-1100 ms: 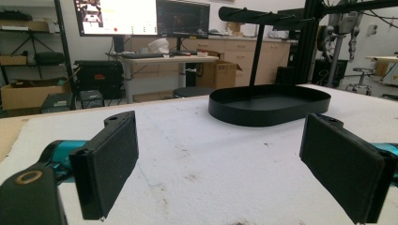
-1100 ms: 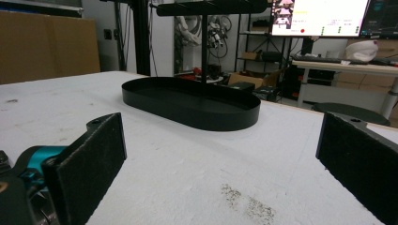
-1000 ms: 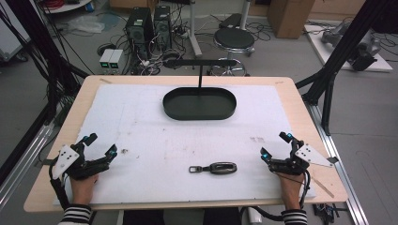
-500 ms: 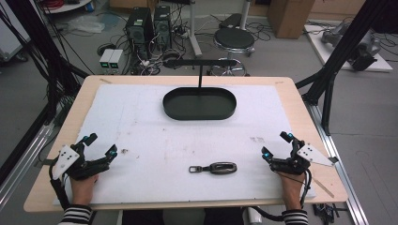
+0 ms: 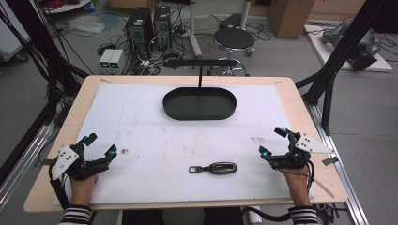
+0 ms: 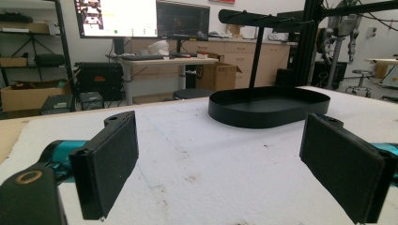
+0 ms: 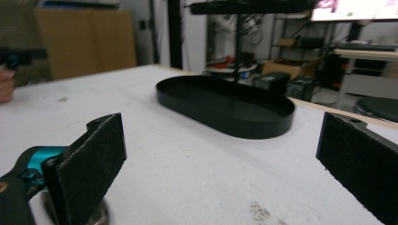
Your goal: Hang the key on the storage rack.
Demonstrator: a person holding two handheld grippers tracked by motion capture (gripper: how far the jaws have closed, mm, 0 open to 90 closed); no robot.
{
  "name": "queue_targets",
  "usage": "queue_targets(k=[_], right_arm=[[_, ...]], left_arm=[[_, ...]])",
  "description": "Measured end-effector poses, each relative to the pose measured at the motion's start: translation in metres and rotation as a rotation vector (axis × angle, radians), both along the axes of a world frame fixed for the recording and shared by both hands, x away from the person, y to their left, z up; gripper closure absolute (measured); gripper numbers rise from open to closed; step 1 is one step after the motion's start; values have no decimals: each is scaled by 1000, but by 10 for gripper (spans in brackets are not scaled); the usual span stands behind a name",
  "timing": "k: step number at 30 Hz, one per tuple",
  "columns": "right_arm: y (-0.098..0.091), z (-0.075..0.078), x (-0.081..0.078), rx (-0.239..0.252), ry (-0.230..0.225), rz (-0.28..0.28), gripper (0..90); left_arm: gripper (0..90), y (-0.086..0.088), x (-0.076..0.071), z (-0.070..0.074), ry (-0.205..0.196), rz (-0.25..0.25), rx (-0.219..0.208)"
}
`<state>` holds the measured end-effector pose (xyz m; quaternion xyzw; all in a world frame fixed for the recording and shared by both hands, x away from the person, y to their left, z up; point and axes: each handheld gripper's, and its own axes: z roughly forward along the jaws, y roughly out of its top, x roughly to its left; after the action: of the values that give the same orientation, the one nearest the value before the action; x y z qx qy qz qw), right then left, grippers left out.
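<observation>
So the left gripper (image 5: 99, 144) sits near the front left corner of the table, held in the person's left hand (image 5: 83, 186), and its jaws are spread wide with nothing between them; in the left gripper view the two black pads (image 6: 110, 159) stand well apart over bare white mat. Same deal on the other side: the right gripper (image 5: 273, 142) is near the front right edge in the right hand (image 5: 294, 183), jaws also wide apart and holding nothing, pads (image 7: 91, 161) clear of each other in the right gripper view. Between the two, a bit closer to the right one, the key fob (image 5: 218, 168) lies flat on the white mat (image 5: 141, 122), long side running left to right, with a small ring end pointing toward the left gripper. Neither gripper touches it; both are well apart from it. Further back, around the middle of the table, there's a black oval tray (image 5: 199, 104) with a thin post rising from its far side and a crossbar on top. The mat covers most of the wooden table (image 5: 300, 98).
</observation>
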<state>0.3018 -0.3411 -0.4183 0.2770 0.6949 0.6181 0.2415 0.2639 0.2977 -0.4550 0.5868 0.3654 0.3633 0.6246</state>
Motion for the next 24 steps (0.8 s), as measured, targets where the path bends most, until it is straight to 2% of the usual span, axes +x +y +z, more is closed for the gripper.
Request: queue_targets(k=[2, 7, 16, 19, 24], right_arm=[[5, 10, 3, -54, 3, 55, 9], [22, 26, 11, -154, 46, 174, 9], [45, 45, 21, -307, 65, 307, 9], [54, 50, 22, -339, 75, 345, 9], [71, 52, 26, -430, 92, 412, 9]], left_arm=[[124, 0, 0, 0, -1, 0, 2], [124, 0, 0, 0, -2, 0, 1], [124, 0, 0, 0, -1, 0, 1], [124, 0, 0, 0, -1, 0, 1], [124, 0, 0, 0, -2, -2, 1]])
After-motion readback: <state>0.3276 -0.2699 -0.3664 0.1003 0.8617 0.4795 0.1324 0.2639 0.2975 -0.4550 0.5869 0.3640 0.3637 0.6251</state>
